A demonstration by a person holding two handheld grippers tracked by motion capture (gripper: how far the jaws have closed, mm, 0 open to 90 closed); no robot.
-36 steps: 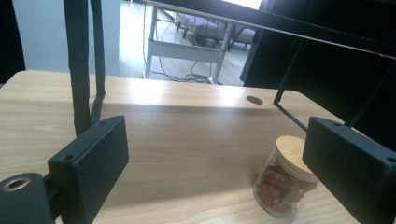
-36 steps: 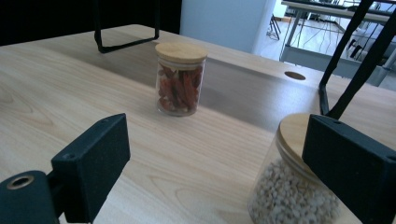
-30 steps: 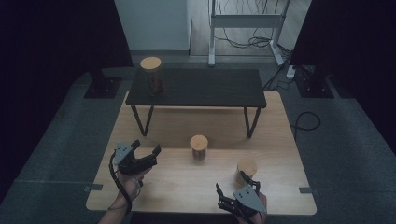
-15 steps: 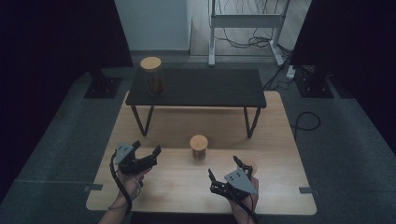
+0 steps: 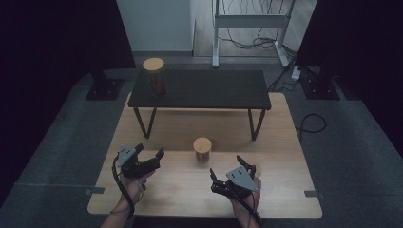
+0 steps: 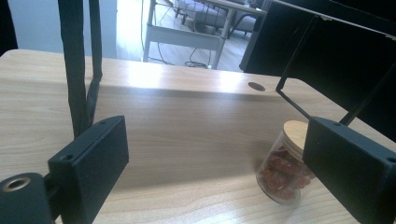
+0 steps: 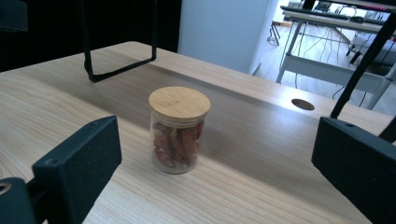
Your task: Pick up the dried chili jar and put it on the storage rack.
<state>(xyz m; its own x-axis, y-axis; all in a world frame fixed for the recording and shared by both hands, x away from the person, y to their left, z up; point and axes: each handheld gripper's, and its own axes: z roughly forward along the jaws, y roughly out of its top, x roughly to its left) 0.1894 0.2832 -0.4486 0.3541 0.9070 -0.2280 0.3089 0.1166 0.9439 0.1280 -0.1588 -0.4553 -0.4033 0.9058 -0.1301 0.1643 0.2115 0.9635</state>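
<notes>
A small glass jar (image 5: 202, 151) with a wooden lid and reddish contents stands in the middle of the wooden table (image 5: 280, 142). My left gripper (image 5: 150, 151) hovers open to its left; in the left gripper view (image 6: 215, 158) the jar (image 6: 280, 177) shows by the right jaw. My right gripper (image 5: 226, 167) sits near the front edge and points up-left at the jar. Its jaws have just been opening and nothing is between them (image 7: 217, 140); the jar (image 7: 179, 130) stands beyond them. A sliver of another wooden lid (image 5: 258, 168) peeks out behind the right gripper.
A low black bench (image 5: 204, 88) stands on the back half of the table, with another lidded jar (image 5: 154, 78) on its left end. Its thin legs (image 5: 142, 123) come down behind the middle jar. A round hole (image 7: 303, 103) is cut in the tabletop.
My right gripper has moved left and a little up, away from the right-hand jar, which it now mostly covers, and its jaws have spread wider. The left gripper has stayed still.
</notes>
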